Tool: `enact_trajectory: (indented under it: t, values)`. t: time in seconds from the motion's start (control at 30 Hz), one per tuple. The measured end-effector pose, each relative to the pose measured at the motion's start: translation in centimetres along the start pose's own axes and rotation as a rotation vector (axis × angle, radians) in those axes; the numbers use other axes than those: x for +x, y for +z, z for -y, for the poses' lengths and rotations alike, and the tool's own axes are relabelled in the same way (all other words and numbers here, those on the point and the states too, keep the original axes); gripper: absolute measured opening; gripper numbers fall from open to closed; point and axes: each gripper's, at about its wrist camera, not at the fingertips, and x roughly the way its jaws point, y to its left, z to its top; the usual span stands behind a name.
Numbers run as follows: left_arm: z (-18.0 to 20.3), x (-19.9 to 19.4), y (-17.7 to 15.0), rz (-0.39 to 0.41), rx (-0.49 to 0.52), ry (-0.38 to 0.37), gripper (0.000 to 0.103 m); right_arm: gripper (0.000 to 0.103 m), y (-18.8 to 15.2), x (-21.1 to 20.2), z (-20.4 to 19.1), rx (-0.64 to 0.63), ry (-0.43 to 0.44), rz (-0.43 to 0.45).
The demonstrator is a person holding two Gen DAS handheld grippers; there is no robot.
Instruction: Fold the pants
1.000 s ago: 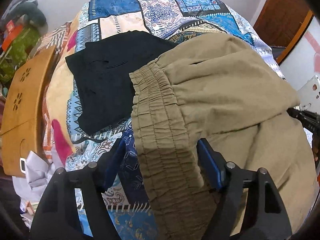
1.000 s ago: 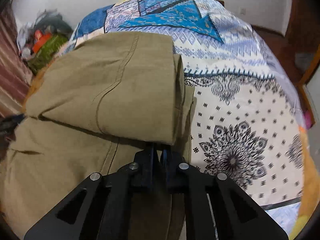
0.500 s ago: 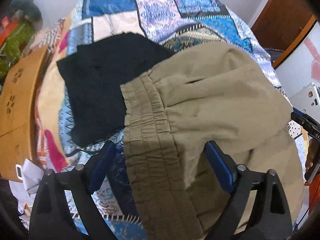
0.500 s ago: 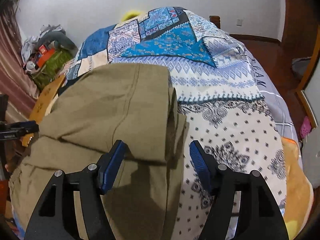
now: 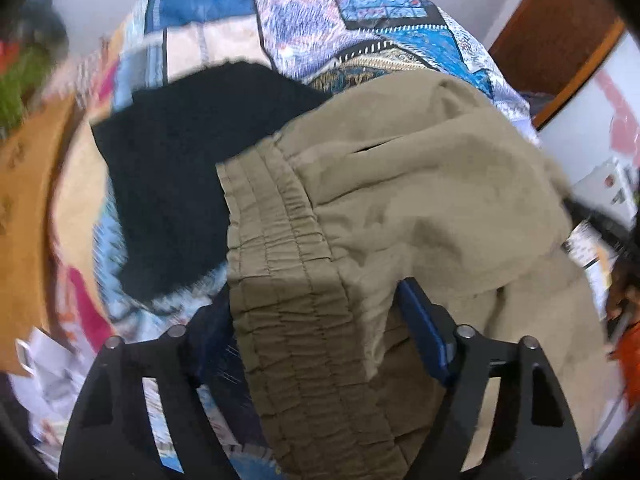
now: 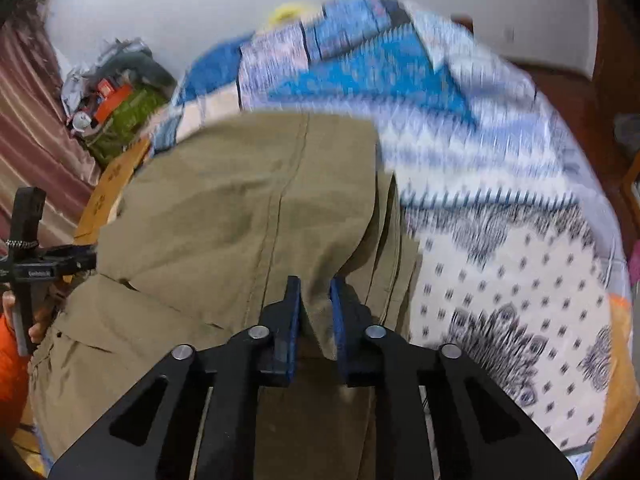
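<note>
Folded khaki pants (image 5: pixel 400 208) lie on a patterned bedspread (image 5: pixel 304 12). In the left wrist view the elastic waistband (image 5: pixel 288 280) runs between the fingers of my left gripper (image 5: pixel 316 316), which is open around it. In the right wrist view the pants (image 6: pixel 224 208) fill the middle and left. My right gripper (image 6: pixel 314 296) has its blue pads (image 6: pixel 293 312) nearly closed on a raised fold of the khaki fabric at the folded edge. The left gripper's handle shows at the far left (image 6: pixel 28 268).
A black garment (image 5: pixel 188 184) lies on the bed left of the waistband. A wooden board (image 5: pixel 28 216) stands at the bed's left edge. Clutter (image 6: pixel 116 92) sits by the wall and curtain. A brown door (image 5: pixel 556 28) is at the right.
My right gripper opened half a second ago and has now closed on a fold of the pants' edge. My left gripper stays open around the waistband and has shifted slightly.
</note>
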Motion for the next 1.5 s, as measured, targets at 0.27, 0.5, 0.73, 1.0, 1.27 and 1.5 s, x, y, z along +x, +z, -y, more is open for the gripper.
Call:
enact_trajectory:
  t: [0.27, 0.5, 0.73, 1.0, 1.27, 1.5]
  values:
    - [-0.4, -0.8, 0.7, 0.061, 0.036, 0.104, 0.057, 0.010, 4.3, -1.4, -1.8, -0.121, -0.106, 0.136]
    - [-2.0, 1.4, 0.0, 0.008, -0.055, 0.071, 0.058, 0.010, 4.1, 4.8, -0.6, -0.119, -0.137, -0.040]
    - [-1.9, 0.5, -0.1, 0.023, -0.030, 0.076, 0.061, 0.010, 4.2, 6.7, 1.1, -0.043, -0.094, -0.127]
    - [-4.5, -3.4, 1.6, 0.133, -0.106, 0.105, 0.075, 0.029, 5.7, 1.6, 1.1, -0.046, -0.085, -0.047]
    - [-8.5, -2.2, 5.1, 0.135, -0.235, 0.095, 0.077, 0.070, 9.2, 0.4, 1.2, -0.027, -0.084, 0.054]
    - [-9.6, 2.6, 6.9, 0.042, -0.278, 0.041, 0.083, 0.070, 11.8, 4.1, 2.0, 0.010, -0.065, 0.037]
